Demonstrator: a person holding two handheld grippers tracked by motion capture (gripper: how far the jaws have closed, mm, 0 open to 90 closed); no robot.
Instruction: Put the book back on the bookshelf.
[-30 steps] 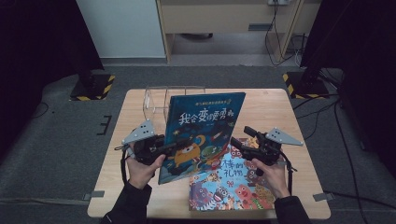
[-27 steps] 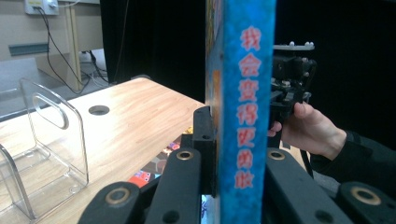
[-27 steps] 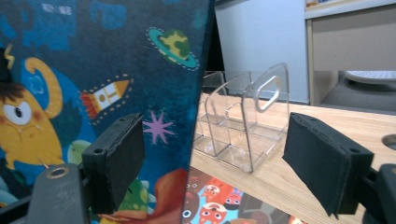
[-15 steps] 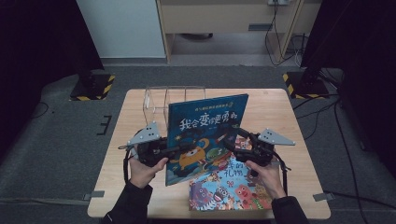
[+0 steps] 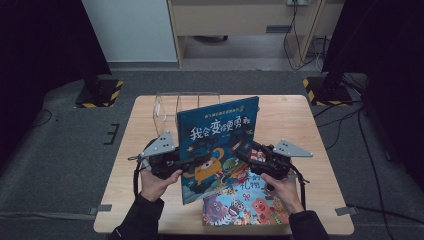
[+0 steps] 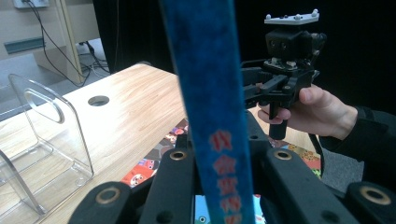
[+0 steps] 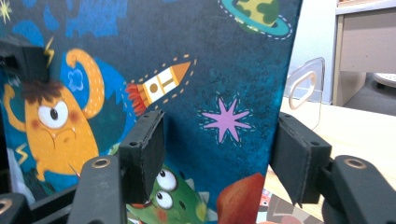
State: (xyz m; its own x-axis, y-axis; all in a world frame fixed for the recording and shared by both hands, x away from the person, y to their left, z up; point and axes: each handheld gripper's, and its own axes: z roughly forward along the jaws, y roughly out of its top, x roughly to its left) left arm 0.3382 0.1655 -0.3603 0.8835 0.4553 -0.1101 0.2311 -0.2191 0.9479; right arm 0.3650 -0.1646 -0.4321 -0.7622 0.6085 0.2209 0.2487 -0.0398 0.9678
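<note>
A blue picture book [image 5: 217, 142] with monsters and a rocket on its cover stands tilted above the table. My left gripper [image 5: 192, 162] is shut on its left edge, and the left gripper view shows the spine [image 6: 205, 70] pinched between the jaws. My right gripper [image 5: 243, 152] is open at the book's right side. In the right gripper view its pads [image 7: 144, 144] straddle the cover's [image 7: 187, 46] right edge without closing. A second, colourful book [image 5: 245, 205] lies flat under the raised one.
A clear acrylic book stand [image 5: 172, 107] with several dividers sits at the table's back left, behind the raised book. The wooden table [image 5: 295, 115] has bare room at the back right. Striped stand feet [image 5: 97, 95] rest on the floor beyond.
My right gripper has moved left, in to the book's right edge. The left gripper and the book shifted slightly to the right.
</note>
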